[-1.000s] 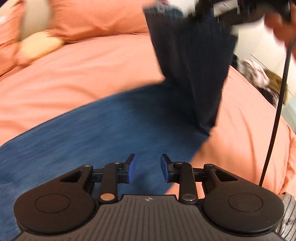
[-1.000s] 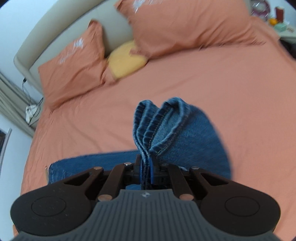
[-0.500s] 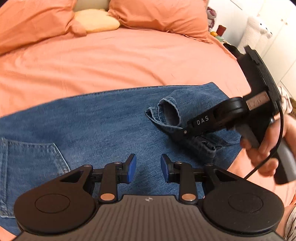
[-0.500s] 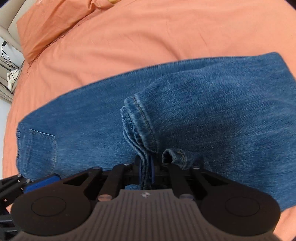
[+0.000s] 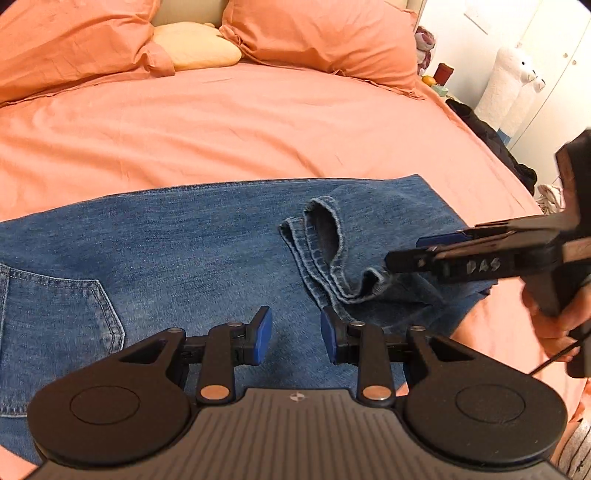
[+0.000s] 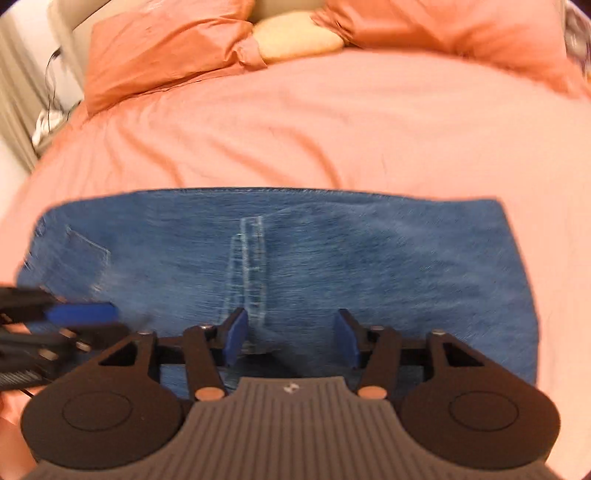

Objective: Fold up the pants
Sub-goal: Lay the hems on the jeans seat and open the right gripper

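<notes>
Jeans (image 5: 192, 251): lying folded on the orange bed (image 5: 240, 129).
Right hand-held gripper (image 6: 291, 338): jaws opening, hems lying between, unpressed.
Left hand-held gripper (image 5: 295, 339): hovering part-open, holding nothing.

- The bedsheet (image 5: 258, 129) lies bare and wide from 10 to 2 o'clock beyond the jeans (image 5: 166, 251); a gripper could pass freely there.
- Pillows (image 5: 321, 33) and a pale cushion (image 5: 195, 46) close off the far edge at 12 o'clock.
- In the left wrist view, the right gripper (image 5: 436, 254) reaches in at 3 o'clock, just over the bunched leg hems (image 5: 332, 251); its jaws are opening, with no cloth between them.
- The left gripper (image 6: 81, 314) crowds 9 o'clock in the right wrist view.
- Clutter at 2 o'clock: dark clothes (image 5: 491, 140) beside the bed.
</notes>
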Demonstrator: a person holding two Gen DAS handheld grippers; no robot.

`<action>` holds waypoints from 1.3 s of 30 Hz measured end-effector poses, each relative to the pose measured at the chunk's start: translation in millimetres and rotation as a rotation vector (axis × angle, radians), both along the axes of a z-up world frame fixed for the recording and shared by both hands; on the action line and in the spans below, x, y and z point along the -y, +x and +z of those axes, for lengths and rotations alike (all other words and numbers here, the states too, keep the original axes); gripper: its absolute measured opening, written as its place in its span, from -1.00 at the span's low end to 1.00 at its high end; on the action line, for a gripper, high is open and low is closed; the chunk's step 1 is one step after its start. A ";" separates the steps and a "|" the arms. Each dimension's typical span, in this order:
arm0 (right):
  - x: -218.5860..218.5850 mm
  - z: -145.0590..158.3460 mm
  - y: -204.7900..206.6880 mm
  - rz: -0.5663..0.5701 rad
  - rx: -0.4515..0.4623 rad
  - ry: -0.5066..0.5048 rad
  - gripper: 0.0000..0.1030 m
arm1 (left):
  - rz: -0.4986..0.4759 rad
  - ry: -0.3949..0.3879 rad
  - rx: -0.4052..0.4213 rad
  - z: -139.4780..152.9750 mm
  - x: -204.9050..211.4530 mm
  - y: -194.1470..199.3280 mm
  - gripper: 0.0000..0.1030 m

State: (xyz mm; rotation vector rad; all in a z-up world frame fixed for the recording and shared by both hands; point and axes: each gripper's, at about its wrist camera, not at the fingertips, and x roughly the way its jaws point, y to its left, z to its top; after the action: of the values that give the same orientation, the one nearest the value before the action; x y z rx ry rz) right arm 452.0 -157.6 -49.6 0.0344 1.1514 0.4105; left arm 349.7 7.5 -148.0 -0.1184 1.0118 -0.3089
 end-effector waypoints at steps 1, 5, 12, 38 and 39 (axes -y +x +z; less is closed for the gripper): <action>1.4 -3.0 -2.1 0.028 0.008 -0.011 0.24 | -0.003 0.008 0.005 1.8 0.5 -2.4 -0.31; 2.7 -8.6 -14.2 0.153 0.007 0.004 0.24 | -0.008 0.024 0.009 8.0 1.1 -8.7 -0.31; -44.6 -15.3 -36.1 0.401 0.034 -0.135 -0.07 | -0.009 0.025 0.012 13.6 2.5 -22.2 -0.29; -12.8 -25.1 -40.3 0.032 -0.133 0.165 -0.45 | 0.012 -0.083 -0.018 5.1 1.8 -19.8 -0.15; -9.0 -19.8 -42.6 0.033 -0.116 0.181 -0.28 | 0.018 -0.088 -0.020 3.5 3.7 -15.6 -0.15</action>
State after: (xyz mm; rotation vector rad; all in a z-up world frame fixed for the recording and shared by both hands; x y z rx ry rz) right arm 409.4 -148.5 -69.3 0.1996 1.2268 0.5474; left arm 334.2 3.9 -144.5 -0.2105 1.0164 -0.3367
